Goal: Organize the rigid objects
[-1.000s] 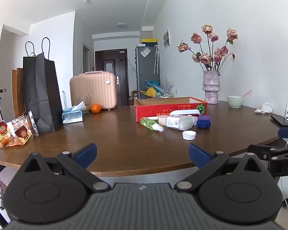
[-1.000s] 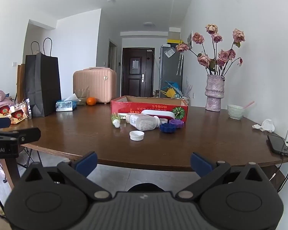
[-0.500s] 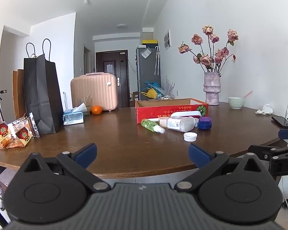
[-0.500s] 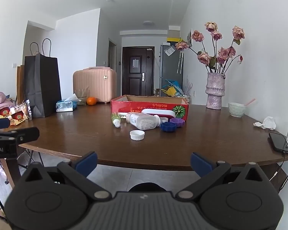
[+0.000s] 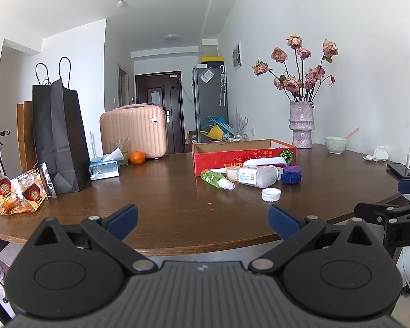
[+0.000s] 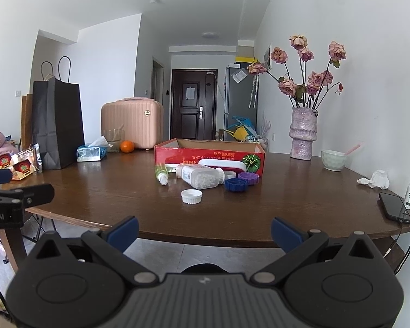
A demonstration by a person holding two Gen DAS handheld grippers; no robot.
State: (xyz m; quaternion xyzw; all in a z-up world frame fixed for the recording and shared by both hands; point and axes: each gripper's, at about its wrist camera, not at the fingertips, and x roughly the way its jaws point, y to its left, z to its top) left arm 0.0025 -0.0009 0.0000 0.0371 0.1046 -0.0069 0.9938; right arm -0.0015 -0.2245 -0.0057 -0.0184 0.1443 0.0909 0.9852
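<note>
Ahead, we hold both tongs, left (image 5: pixel 202 220) and right (image 6: pixel 203 231), released; beyond them lies a clear plastic pill bottle (image 6: pixel 202 179), probably light and slippery: grip its middle.

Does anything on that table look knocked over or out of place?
Yes. In front of the red box, a clear pill bottle and a green spray bottle lie on their sides, and a white cap sits loose nearby.
</note>
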